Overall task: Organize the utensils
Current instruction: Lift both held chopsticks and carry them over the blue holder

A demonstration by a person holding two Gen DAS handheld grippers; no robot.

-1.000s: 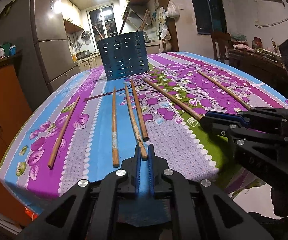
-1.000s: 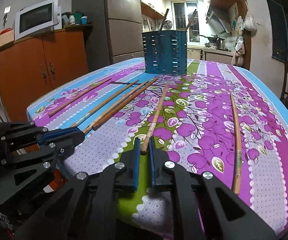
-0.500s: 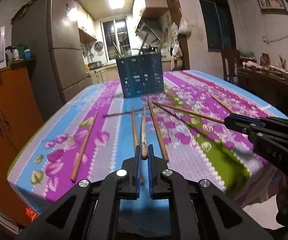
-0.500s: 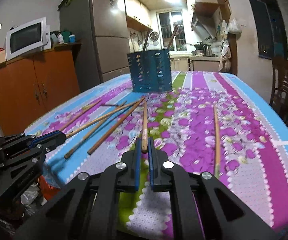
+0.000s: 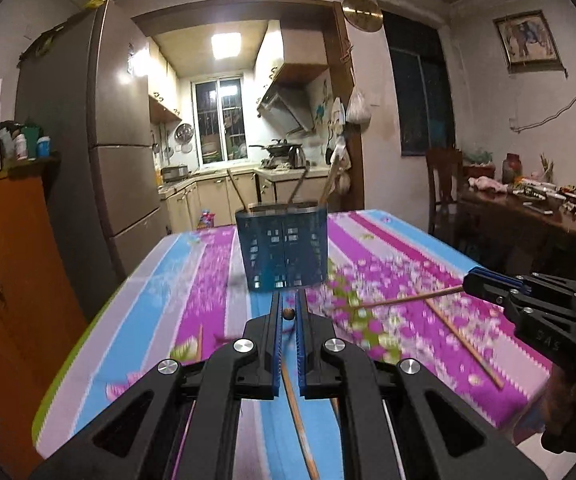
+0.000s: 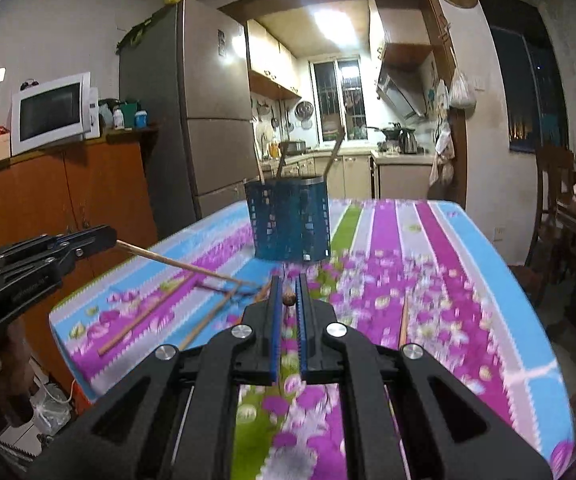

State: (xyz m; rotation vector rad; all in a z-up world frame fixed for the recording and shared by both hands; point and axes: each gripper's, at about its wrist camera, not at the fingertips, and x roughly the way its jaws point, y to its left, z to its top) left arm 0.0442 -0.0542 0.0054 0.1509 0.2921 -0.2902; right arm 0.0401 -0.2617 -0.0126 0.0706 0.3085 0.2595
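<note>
Both grippers are clamped tight, each on one chopstick. The left gripper (image 5: 288, 312) pinches its chopstick (image 5: 288, 314) so the stick runs straight ahead along the fingers — only the round butt end shows between the blue pads, pointing forward. The right gripper (image 6: 288, 296) holds its own chopstick (image 6: 288, 298) the same way, end-on.

The blue perforated holder (image 5: 281, 248) stands upright directly ahead of the left gripper and a little above its fingertips; ahead of the right gripper too (image 6: 290, 220), barely left of centre. Several sticks already lean out of its open top. Neither gripper looks clearly nearer.

The coming move likely turns on this: each held stick lies nearly level, while the holder's mouth faces up — so the tips must tilt down over the rim. More chopsticks lie loose on the floral tablecloth (image 6: 428, 264) below.
</note>
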